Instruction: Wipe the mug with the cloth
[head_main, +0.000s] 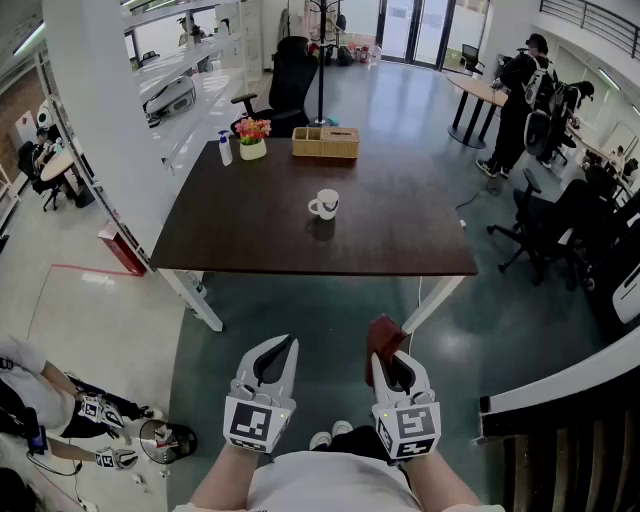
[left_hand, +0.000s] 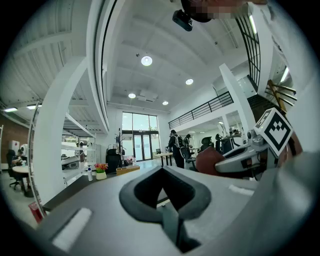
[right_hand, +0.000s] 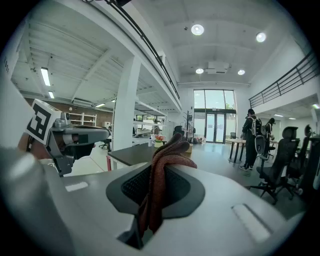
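right gripper (head_main: 392, 352) pinching cloth (head_main: 382, 332), mug (head_main: 324, 204) on table (head_main: 240, 240)

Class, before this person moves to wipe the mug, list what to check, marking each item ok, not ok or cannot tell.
1. The right tongs clamp the cloth: ok.
2. The left tongs are empty, jaws together: ok.
3. The mug stands upright on the table: ok.
4. The mug is within reach: not ok, both tongs short of the table's edge.
5. The mug is empty inside: cannot tell.
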